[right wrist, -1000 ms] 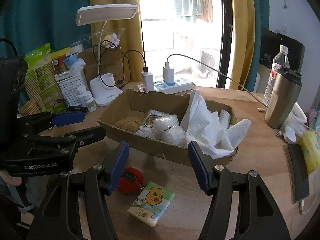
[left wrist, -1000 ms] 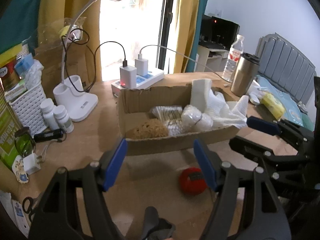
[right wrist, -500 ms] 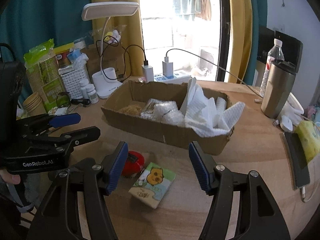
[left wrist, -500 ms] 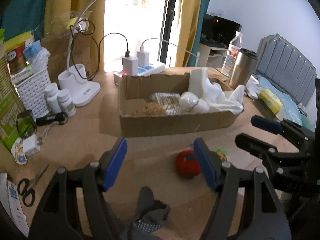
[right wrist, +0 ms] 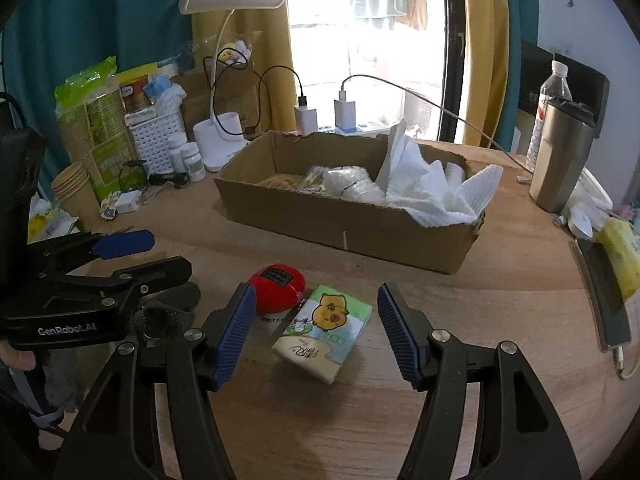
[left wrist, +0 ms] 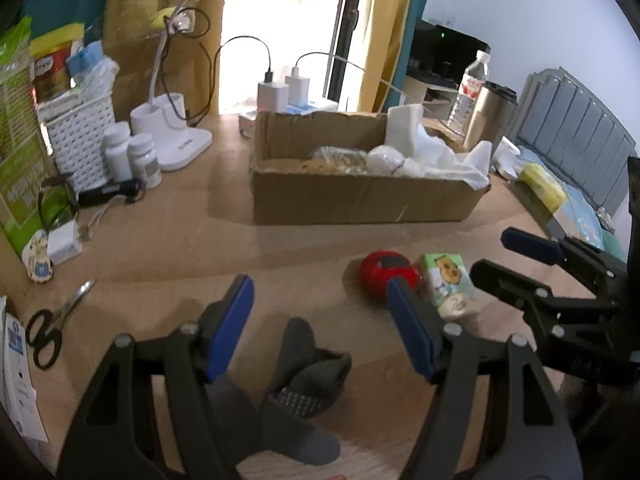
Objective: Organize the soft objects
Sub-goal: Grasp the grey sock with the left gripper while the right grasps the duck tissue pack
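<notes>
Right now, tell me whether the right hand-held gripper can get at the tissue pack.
Probably yes. The right hand-held gripper is open with the tissue pack lying flat between its fingers; the red pouch touching its far corner hardly blocks it.

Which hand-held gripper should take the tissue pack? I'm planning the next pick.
Probably the right hand-held gripper: it is open with the tissue pack lying between its fingers. The left hand-held gripper, also open, is lined up over the grey sock instead.

Bare bench point(right wrist: 500, 308) in front of my right tongs point(right wrist: 312, 312), wide apart, with only the tissue pack point(right wrist: 324, 330) and red ball point(right wrist: 278, 286) between them. The cardboard box point(right wrist: 352, 232) walls off the far side. My left tongs point(left wrist: 320, 312), also spread, have the grey sock point(left wrist: 308, 360) underneath and scissors point(left wrist: 52, 326) off left.
</notes>
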Demonstrator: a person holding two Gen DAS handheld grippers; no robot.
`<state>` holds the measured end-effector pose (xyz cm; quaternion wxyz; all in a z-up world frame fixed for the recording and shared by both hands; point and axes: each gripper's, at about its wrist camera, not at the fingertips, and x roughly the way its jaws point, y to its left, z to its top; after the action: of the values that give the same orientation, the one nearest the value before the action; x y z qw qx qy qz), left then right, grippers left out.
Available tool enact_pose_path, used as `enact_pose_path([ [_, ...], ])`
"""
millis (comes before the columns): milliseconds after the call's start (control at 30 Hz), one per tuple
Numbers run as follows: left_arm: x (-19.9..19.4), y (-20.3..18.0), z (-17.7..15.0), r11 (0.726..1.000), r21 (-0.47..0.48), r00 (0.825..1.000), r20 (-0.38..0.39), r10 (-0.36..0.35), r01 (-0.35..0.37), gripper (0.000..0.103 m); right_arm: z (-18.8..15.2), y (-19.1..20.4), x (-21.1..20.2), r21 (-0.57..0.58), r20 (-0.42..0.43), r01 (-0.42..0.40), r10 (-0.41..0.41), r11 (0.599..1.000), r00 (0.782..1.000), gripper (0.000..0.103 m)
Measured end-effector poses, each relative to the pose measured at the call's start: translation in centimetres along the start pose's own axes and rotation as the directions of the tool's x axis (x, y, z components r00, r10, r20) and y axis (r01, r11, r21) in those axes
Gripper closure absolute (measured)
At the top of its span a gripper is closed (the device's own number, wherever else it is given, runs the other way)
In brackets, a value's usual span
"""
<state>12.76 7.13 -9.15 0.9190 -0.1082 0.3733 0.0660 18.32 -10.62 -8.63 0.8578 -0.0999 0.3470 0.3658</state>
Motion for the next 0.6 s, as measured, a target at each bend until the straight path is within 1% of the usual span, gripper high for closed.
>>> enact_pose_path([
  [333,-0.4,1.6,-2.0,0.999,-0.051,1.0,-0.013,0.0,-0.001,0.032,-1.4,0.8,2.1,0.011,-0.053,0.007,-0.006,1.0,0.999,0.036],
  [467,-0.3,2.3,-3.0,0.997,-0.076,1.0,-0.029,0.001,-0.003,0.032,-1.9,0.7,2.8,0.023,-0.074,0.02,-0.018,1.0,0.997,0.036],
  [600,-0.1,2.5,-3.8,0.997,-0.076,0.999,-0.052,0.003,-0.007,0.032,-2.0,0.2,3.2,0.043,-0.085,0.031,-0.028,0.999,0.996,0.037],
])
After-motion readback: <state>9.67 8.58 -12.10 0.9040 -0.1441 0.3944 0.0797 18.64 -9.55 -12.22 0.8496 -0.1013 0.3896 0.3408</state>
